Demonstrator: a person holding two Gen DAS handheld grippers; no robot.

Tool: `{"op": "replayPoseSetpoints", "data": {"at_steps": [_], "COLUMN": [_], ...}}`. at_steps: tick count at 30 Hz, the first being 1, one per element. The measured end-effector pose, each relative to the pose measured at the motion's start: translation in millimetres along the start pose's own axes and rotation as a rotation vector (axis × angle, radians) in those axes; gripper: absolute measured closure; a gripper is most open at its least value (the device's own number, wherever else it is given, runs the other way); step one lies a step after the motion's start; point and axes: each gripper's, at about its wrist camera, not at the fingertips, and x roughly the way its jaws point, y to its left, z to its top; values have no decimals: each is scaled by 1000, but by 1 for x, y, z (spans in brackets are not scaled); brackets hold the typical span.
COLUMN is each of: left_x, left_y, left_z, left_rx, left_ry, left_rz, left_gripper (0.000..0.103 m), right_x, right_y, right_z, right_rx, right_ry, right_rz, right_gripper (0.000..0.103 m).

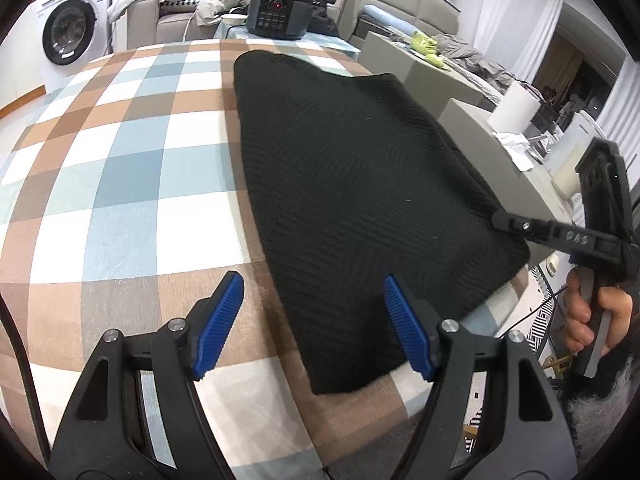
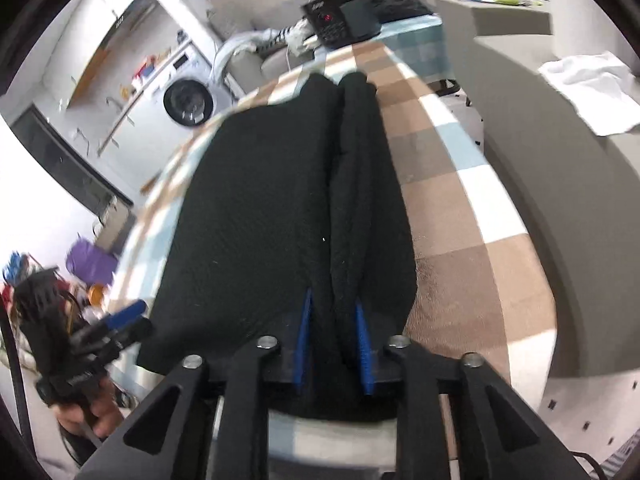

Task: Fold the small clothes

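Left wrist view first: my left hand-held gripper (image 1: 314, 320) hangs wide open with nothing between its blue pads (image 1: 230, 300), poised over the near left edge of the black knit garment (image 1: 360, 168), which lies flat on the checked table (image 1: 120, 160). Moving right across that view, the cloth looks smooth and already narrowed to a long panel, and at its far right edge my right hand-held gripper (image 1: 500, 220) meets the fabric, with the hand (image 1: 588, 312) on its handle below. Right wrist view shows more: the right hand-held gripper (image 2: 334, 344) has its pads partly closed around a raised ridge of the garment (image 2: 260, 200), where one side has been doubled over along its length. Whether the pads truly pinch it or only bracket it, I cannot tell. I judge the lengthwise fold largely made; the crosswise fold and final tidying remain.
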Motion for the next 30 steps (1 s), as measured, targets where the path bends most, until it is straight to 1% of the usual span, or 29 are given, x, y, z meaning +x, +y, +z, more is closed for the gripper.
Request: {"op": "replayPoseSetpoints", "data": {"at_steps": [1,2,3,5,7,8,10,15,18,21,22,24,25,26,27,28,30], "left_x": [-2,-3,-2,1,9,14,23,28,29,30,30,30,30,31,31,31,32], "left_y": [-3,-6,-10,-20,-30,-34,-39,-38,-35,-34,-33,-32,-32,-32,-31,-31,-31], "left_z": [0,1,2,5,6,5,2,-6,-7,-7,-7,-7,-7,-6,-6,-6,-6], "left_rx": [9,19,31,55,86,103,123,127,119,122,125,124,125,126,126,129,137], "left_ry": [-4,-7,-10,-9,1,11,32,49,53,53,54,54,55,57,59,61,63], "left_rz": [-7,-14,-19,-32,-49,-38,4,17,12,13,14,13,11,9,9,11,11], "left_gripper": [33,33,33,33,33,33,33,33,32,32,32,32,32,32,31,31,31], "right_x": [-8,-18,-24,-28,-24,-21,-18,-9,2,14,17,14,10,7,5,1,-12], "right_y": [3,5,5,8,9,8,7,6,7,0,-4,-11,-12,-9,-6,0,8], "right_z": [-3,-7,-9,-17,-22,-26,-25,-10,-3,-2,-6,-14,-19,-23,-25,-27,-26], "right_rx": [-2,-11,-18,-38,-49,-49,-59,-110,-156,-165,-154,-124,-125,-139,-159,-184,-203], "right_ry": [-33,-63,-67,-64,-49,-40,-35,-27,5,62,76,51,16,-15,-33,-57,-121], "right_rz": [9,23,33,67,58,47,58,66,74,63,78,137,151,141,131,107,101], "right_gripper": [74,71,69,69,69,69,69,69,69,69,69,69,69,72,84,91,97]}}
